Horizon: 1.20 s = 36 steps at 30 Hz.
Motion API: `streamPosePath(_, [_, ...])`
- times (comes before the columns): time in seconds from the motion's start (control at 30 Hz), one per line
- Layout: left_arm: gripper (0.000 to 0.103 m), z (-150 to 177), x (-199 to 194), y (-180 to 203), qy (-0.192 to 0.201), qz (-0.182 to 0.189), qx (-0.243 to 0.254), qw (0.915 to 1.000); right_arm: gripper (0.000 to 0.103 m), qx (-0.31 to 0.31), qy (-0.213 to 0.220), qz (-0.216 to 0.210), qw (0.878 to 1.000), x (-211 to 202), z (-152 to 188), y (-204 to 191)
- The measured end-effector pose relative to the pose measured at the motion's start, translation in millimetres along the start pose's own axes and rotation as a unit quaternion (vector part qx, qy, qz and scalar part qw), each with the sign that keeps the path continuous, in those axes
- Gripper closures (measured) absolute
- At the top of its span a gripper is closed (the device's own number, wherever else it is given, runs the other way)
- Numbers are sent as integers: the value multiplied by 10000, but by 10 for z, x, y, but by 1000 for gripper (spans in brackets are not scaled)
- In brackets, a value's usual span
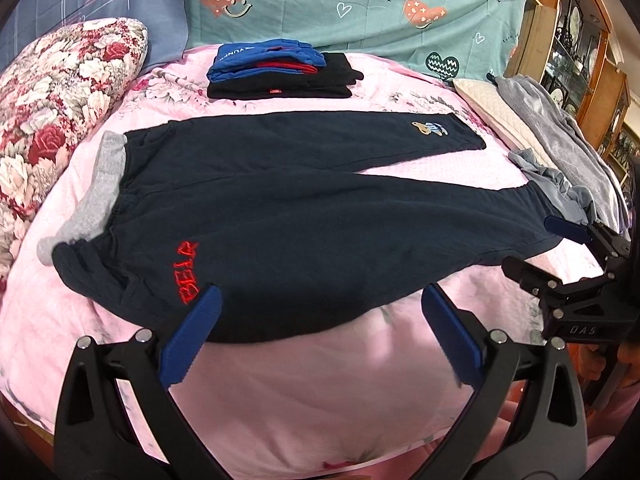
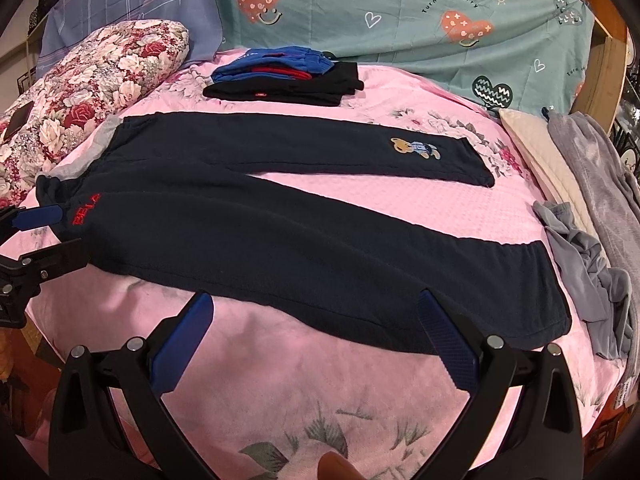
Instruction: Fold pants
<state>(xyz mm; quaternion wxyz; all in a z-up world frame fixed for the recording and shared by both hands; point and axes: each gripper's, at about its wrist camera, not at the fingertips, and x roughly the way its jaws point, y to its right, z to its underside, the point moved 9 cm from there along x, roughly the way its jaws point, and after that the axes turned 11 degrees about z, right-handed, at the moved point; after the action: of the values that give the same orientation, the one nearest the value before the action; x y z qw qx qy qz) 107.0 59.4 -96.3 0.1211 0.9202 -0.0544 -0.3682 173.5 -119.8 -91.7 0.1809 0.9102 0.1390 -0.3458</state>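
Dark navy pants [image 1: 300,208] lie spread flat on the pink bed cover [image 1: 320,380], waistband to the left, both legs running right. Red "BEAR" lettering [image 1: 188,272] marks the near hip and a bear patch [image 2: 414,148] the far leg. My left gripper [image 1: 320,300] is open, its blue fingers [image 1: 200,320] straddling the near edge of the pants [image 2: 280,232] by the hip. My right gripper [image 2: 316,308] is open over the near leg's lower edge. From the left wrist view the right gripper [image 1: 528,244] sits at the near cuff. From the right wrist view the left gripper [image 2: 74,232] sits at the waistband.
A stack of folded blue, red and black clothes [image 1: 280,72] lies at the back of the bed. A floral pillow [image 1: 60,100] is at the left. Crumpled grey garments [image 2: 588,264] and a cream pillow [image 2: 532,136] line the right side. A teal quilt [image 1: 360,8] stands behind.
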Motion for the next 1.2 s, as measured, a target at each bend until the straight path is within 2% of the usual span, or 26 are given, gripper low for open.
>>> streamPosePath(0.1, [2,-47,-98,-145,69,-115,44,9999,1,-164,92,-228,9996,-37,-55,-132])
streamPosePath(0.23, [2,-100,-267,-582,186,-429,-248,9986,1,-703,282,-532,9957,-102,-132,-440])
streamPosePath(0.33, [2,-114,-448,-1040,294,-850,-600,9941,1,-1183,458,-1049,9864,-174,-198,-775])
streamPosePath(0.43, [2,-95,-629,-1479,377,-1013,-1103,9880,1,-1520,582,-1493,9753,-233,-250,-1058])
streamPosePath(0.47, [2,-80,-686,-1641,420,-1001,-1359,9848,1,-1649,612,-1672,9701,-251,-266,-1183])
streamPosePath(0.6, [2,-24,-687,-1945,350,-796,-1972,9765,17,-2067,620,-2140,9527,-273,-286,-1597])
streamPosePath(0.67, [3,-19,-601,-1990,239,-441,-2235,9734,21,-2267,621,-2297,9444,-247,-295,-1805])
streamPosePath(0.8, [5,-47,-390,-1949,55,241,-2445,9693,32,-2632,552,-2494,9303,-156,-248,-2132])
streamPosePath(0.87, [21,-43,-301,-1954,-48,272,-2464,9688,36,-2782,467,-2490,9265,-79,-217,-2278])
streamPosePath(0.93, [72,-28,-179,-1960,-207,439,-2484,9674,45,-2844,418,-2446,9260,-25,-205,-2358])
streamPosePath(0.97, [75,-7,-110,-1971,-315,552,-2536,9652,64,-2847,396,-2454,9258,-29,-193,-2374])
streamPosePath(1.0, [77,1,-94,-1995,-300,585,-2563,9644,88,-2833,349,-2489,9255,-31,-191,-2400])
streamPosePath(1.03, [79,-5,-92,-2004,-258,639,-2567,9640,95,-2798,314,-2576,9243,-40,-201,-2430])
streamPosePath(1.1, [83,-47,-129,-2002,-178,697,-2496,9657,96,-2757,396,-2513,9270,-79,-275,-2455])
streamPosePath(1.2, [86,-162,-317,-1968,99,740,-2341,9693,96,-2562,596,-2801,9233,-317,-435,-2474])
